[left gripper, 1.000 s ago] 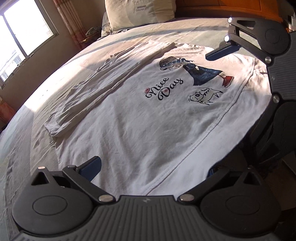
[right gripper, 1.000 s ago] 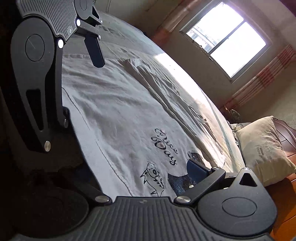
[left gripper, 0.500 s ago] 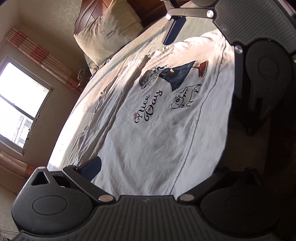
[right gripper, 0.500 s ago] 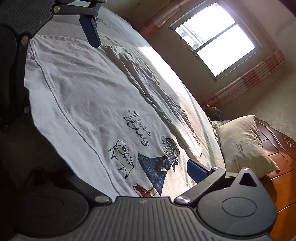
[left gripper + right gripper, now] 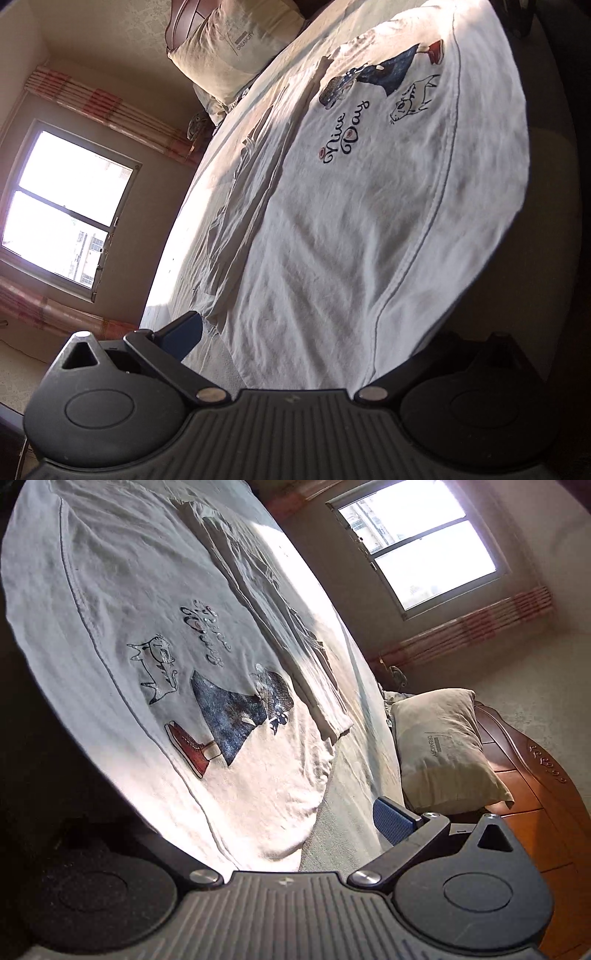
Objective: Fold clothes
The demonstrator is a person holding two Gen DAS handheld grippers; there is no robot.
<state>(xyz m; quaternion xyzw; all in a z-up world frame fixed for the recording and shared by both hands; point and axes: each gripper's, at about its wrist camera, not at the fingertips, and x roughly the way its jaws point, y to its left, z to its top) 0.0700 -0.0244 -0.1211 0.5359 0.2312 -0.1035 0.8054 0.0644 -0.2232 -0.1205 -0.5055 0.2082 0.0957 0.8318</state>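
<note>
The shirt [image 5: 369, 229] lies print-side up on the bed [image 5: 221, 166], its far side already doubled over into a long narrow band [image 5: 251, 192] that runs beside the "Nice Day" print [image 5: 343, 142]. Against the views from a second ago, both cameras have tipped hard: the bed now slants steeply in each, and the near long edge of the shirt stands up as a pale curved sheet against dark shadow instead of resting flat. Each gripper could then be seen in the other's view; now neither shows there. I judge that the near side is being lifted along its whole length to be carried over toward the folded band, the second lengthwise fold. The left gripper [image 5: 303, 354] sits at the hem end and the right gripper [image 5: 273, 830] at the collar end, near the pillow [image 5: 439, 746]. In each, one blue pad [image 5: 181, 334] stands clear on the bed side, while the other finger is lost in shadow behind the cloth, so the jaws look wide with the shirt's edge running between them; whether they truly pinch it I cannot tell. If the lift is real, the seam line [image 5: 439, 206] near the raised edge should stay straight, or the fold will land skewed.
</note>
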